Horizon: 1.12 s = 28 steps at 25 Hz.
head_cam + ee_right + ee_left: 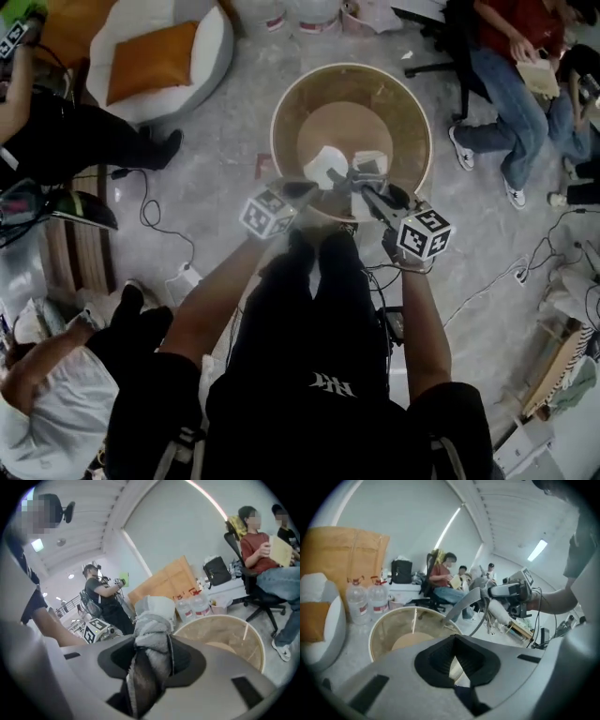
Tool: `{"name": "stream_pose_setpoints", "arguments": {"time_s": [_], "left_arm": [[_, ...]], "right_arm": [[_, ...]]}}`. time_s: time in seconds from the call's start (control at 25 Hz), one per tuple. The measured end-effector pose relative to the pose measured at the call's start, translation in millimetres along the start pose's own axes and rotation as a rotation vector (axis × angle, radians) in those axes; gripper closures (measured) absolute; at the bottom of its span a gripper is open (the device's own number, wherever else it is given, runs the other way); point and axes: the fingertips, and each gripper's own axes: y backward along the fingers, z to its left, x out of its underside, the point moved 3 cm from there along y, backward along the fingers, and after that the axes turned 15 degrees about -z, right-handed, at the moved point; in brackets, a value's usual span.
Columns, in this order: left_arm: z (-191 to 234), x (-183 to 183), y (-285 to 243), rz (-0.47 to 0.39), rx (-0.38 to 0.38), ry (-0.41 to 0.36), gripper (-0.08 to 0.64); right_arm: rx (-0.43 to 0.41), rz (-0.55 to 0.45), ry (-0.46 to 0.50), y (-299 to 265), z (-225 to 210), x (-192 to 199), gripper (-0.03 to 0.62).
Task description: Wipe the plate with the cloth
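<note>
My left tongs point(316, 185) gripped the plate point(328, 164), and my right tongs point(354, 178) gripped the cloth point(370, 162) just to the plate's right. Both hung over the tub point(281, 112), which stood on the floor point(234, 141) ahead of the tongs. Bottles point(368, 603) stood beyond it.

Left gripper point(457, 666) clamped, right gripper point(151, 654) clamped

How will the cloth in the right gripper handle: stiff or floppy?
Probably floppy: the cloth bunches into folds where the right gripper pinches it. Likely light, since its bunched end stands past the jaws. Its nubby weave should resist slipping.
</note>
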Motion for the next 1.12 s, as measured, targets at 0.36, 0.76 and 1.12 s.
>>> {"name": "stream_pose_setpoints", "arguments": {"time_s": [0.36,0.76,1.12], "left_arm": [[-78.4,-175.0,84.1,-0.281,0.107,-0.136,0.555],[-210.2,-249.1,108.8,-0.368,0.183,-0.248,0.555],[-332.5,-229.8,105.3,-0.362,0.229,-0.257,0.555]], "right_arm": [[-0.015,-0.278,0.072,86.8,108.1,-139.3,0.436],[-0.178,-0.481,-0.042,233.7,158.8,-180.3,0.434],[-0.172,-0.467,0.034,347.6,173.9,-155.8,0.433]]}}
